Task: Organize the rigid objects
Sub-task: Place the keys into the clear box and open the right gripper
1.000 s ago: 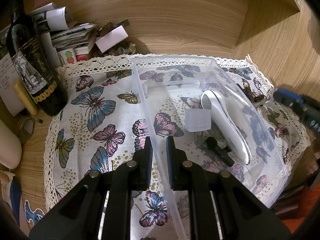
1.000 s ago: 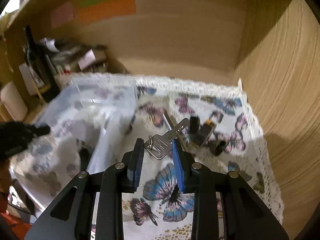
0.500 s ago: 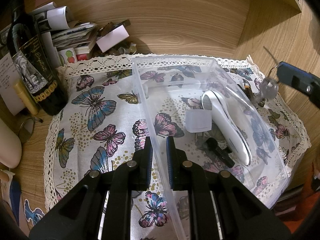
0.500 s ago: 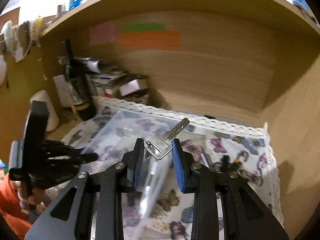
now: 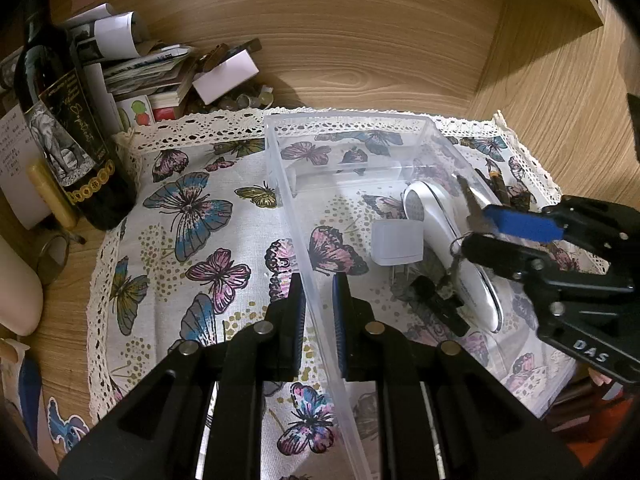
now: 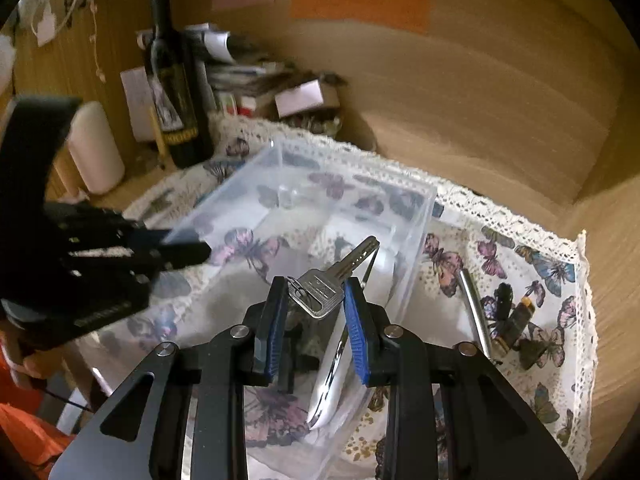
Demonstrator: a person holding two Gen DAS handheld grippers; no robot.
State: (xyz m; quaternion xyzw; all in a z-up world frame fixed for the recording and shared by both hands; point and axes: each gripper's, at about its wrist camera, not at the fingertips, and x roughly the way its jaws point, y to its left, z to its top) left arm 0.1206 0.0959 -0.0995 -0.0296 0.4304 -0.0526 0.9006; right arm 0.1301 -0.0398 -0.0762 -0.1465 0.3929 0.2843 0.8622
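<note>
Since a second ago your right gripper (image 6: 316, 300) has been carrying the key (image 6: 325, 285) up off the butterfly cloth (image 5: 188, 216) and over to the clear plastic bin (image 5: 348, 120), and now it's hanging just above the open top with the blade pointing toward the back wall. You're pinching the flat silver head between the blue ribbed pads (image 6: 354, 320), fingers closed on it, and the little ring is dangling off the left side. Meanwhile your left gripper (image 5: 318, 312) is clamping the bin's near left wall, one finger inside and one outside, which I'm guessing is just to keep that light, slippery tub from skating around while you're dropping stuff in. Already sitting in the bin: a glossy white handheld gadget with a rounded head (image 5: 444, 240), a frosted white plug adapter (image 5: 396, 242) and a small black piece (image 5: 436, 300) I can't identify. Still waiting out on the cloth to the right are a curved chrome bar (image 6: 476, 312) and a couple of dark bits (image 6: 516, 320), too blurry to name. The cloth is a soft printed fabric with a lace edge, everything else is hard and smooth. The wine bottle (image 5: 68, 132) and paper pile in the corner look well clear of your path.
</note>
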